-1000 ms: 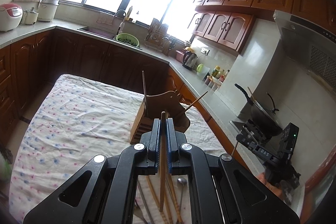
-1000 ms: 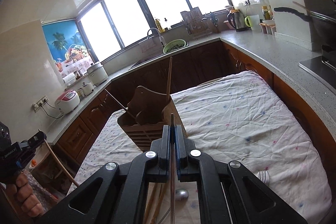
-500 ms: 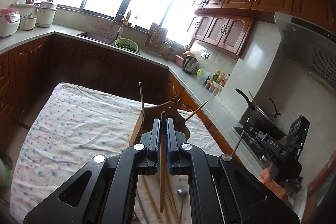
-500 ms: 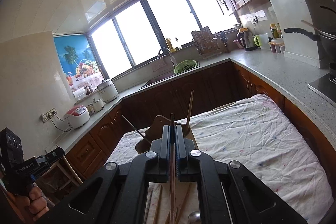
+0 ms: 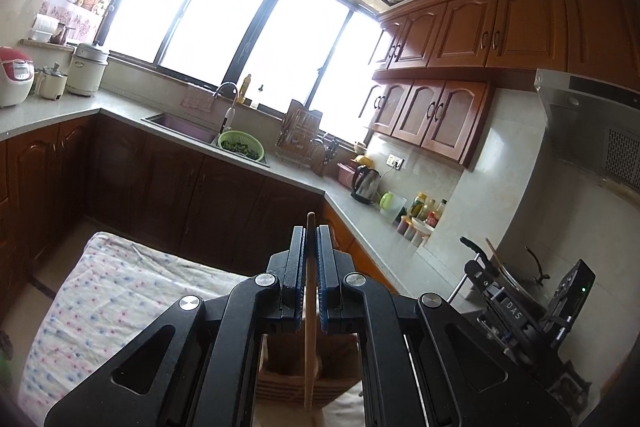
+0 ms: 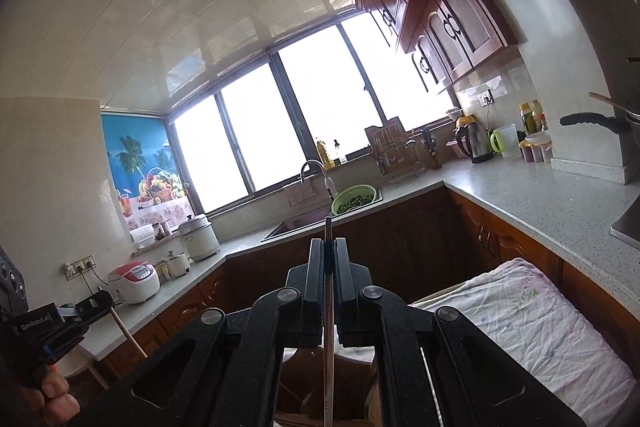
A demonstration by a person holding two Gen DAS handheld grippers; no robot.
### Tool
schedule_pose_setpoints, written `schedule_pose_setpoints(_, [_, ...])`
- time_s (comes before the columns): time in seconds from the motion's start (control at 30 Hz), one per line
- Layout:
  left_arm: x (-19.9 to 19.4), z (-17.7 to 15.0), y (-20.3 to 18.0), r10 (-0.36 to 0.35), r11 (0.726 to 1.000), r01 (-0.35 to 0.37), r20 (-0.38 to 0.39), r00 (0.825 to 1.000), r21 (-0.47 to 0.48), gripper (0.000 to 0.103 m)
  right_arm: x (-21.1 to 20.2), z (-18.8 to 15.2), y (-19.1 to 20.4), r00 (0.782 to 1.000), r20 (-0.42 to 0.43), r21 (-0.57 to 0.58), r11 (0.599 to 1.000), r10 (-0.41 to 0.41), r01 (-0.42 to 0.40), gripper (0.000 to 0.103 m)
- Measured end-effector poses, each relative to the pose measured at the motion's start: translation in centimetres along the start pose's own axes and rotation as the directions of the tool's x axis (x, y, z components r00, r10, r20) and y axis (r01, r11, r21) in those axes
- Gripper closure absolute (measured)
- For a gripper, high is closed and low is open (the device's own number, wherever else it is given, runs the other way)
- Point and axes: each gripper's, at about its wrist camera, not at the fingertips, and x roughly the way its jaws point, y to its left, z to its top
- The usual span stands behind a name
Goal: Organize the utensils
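Black fingers (image 5: 297, 267), blue pads, silver screws

Wooden holder (image 5: 304, 381) on clothed table (image 5: 100, 291).

Each scene is viewed from just behind a pair of tongs, along its fingers and roughly level. From the left tongs (image 5: 311, 245) the window (image 5: 240, 39) and the right-hand cabinets (image 5: 460, 39) are faced. From the right tongs (image 6: 328, 259) the same window (image 6: 300, 115) is faced. The sink (image 5: 180, 125), the kettle (image 6: 474, 143) and the cloth-covered surface (image 6: 532, 319) are shared, and each pair of tongs is caught in the other view.
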Motion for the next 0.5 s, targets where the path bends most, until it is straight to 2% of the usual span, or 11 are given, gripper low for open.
schedule_pose_setpoints(0.13, [2.4, 0.7, 0.5, 0.025, 1.000, -0.025, 0.042, 0.999, -0.004, 0.099, 2.2, -0.1, -0.8, 0.999, 0.035, 0.026, 0.999, -0.021, 0.020, 0.099])
schedule_pose_setpoints(0.23, [4.3, 0.2, 1.2, 0.042, 0.999, -0.042, 0.042, 0.998, -0.015, 0.099, 3.5, -0.8, -1.5, 0.998, 0.051, 0.039, 0.998, -0.041, 0.039, 0.099])
schedule_pose_setpoints(0.5, [7.9, -4.8, 2.8, 0.095, 0.995, -0.095, -0.014, 0.995, -0.017, 0.099, 4.6, -5.7, -2.8, 0.994, 0.048, 0.025, 0.995, -0.096, 0.095, 0.099])
